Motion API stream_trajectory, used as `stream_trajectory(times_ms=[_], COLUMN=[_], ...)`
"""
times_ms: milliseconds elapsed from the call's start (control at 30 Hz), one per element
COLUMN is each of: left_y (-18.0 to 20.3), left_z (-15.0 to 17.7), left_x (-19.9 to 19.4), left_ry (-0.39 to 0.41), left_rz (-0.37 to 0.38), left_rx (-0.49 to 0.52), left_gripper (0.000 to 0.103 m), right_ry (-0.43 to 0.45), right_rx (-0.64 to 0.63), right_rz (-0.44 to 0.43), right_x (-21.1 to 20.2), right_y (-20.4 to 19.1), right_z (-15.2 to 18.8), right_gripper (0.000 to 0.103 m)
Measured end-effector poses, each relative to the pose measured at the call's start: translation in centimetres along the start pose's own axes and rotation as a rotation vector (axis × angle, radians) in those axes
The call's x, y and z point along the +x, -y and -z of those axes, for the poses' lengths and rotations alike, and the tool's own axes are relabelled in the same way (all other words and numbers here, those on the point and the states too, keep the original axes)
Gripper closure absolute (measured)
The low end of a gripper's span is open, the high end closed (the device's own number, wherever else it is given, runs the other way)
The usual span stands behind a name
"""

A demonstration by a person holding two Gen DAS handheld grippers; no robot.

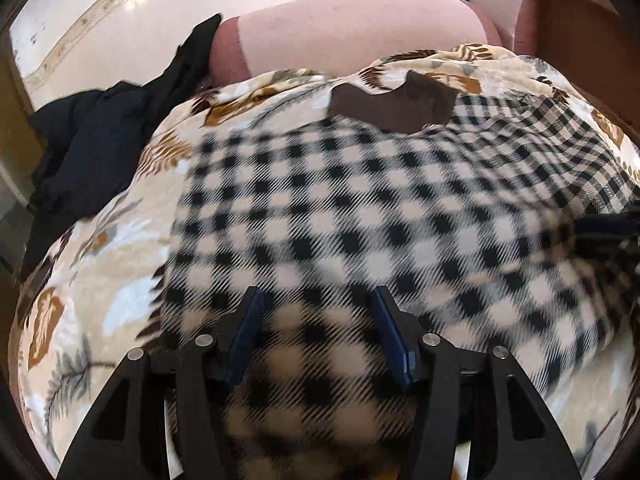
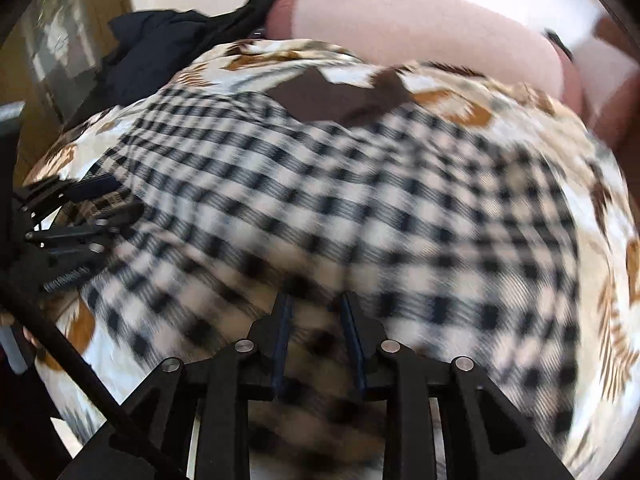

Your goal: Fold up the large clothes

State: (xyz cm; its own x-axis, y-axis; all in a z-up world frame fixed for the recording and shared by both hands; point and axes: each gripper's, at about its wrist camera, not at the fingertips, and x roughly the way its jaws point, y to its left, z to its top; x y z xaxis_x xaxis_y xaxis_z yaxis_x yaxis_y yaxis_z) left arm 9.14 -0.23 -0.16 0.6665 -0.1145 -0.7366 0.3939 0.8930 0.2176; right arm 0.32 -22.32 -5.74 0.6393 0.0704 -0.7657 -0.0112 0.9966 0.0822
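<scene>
A black-and-cream checked garment (image 1: 360, 208) with a brown collar (image 1: 392, 104) lies spread on a leaf-patterned blanket (image 1: 100, 272). My left gripper (image 1: 318, 300) is open, its blue pads (image 1: 250, 332) wide apart, with checked cloth bulging between them. My right gripper (image 2: 314, 300) has its jaws partly closed around a bunch of the same garment (image 2: 360, 208); the image is blurred. The left gripper also shows at the left edge of the right wrist view (image 2: 80, 208), over the garment's edge. The collar (image 2: 340, 96) lies at the far side.
A dark navy garment (image 1: 92, 140) is heaped at the blanket's far left, also in the right wrist view (image 2: 160, 44). A pink cushion (image 1: 352, 36) lies beyond the blanket. A brown wooden frame (image 1: 576, 36) stands at the right. White floor (image 1: 120, 0) lies beyond.
</scene>
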Motion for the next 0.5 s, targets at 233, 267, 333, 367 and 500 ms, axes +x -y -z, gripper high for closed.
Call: stream_trajectory(times_ms=[233, 267, 333, 367, 500], left_y=[-3.2, -3.3, -3.7, -3.9, -5.0], left_z=[2.7, 3.0, 3.8, 4.0, 4.3], left_x=[-1.3, -1.4, -1.9, -2.1, -3.4], left_ry=[-0.029, -0.035, -0.029, -0.028, -0.035], left_rz=[-0.007, -0.018, -0.03, -0.051, -0.062], left_rx=[-0.035, -0.03, -0.023, -0.018, -0.04], left_gripper=[0.044, 0.044, 0.044, 0.044, 0.045], right_ry=[-0.014, -0.017, -0.026, -0.028, -0.045], right_rx=[0.043, 0.04, 0.032, 0.038, 0.105], right_rz=[0.034, 0.04, 0.068, 0.079, 0.11], right_x=[-2.6, -2.8, -3.3, -3.6, -5.2], right_y=[4.3, 4.3, 4.6, 4.8, 6.5], right_z=[2.6, 2.8, 3.6, 4.2, 5.8], right_gripper=[0.077, 0.077, 0.076, 0.066, 0.061])
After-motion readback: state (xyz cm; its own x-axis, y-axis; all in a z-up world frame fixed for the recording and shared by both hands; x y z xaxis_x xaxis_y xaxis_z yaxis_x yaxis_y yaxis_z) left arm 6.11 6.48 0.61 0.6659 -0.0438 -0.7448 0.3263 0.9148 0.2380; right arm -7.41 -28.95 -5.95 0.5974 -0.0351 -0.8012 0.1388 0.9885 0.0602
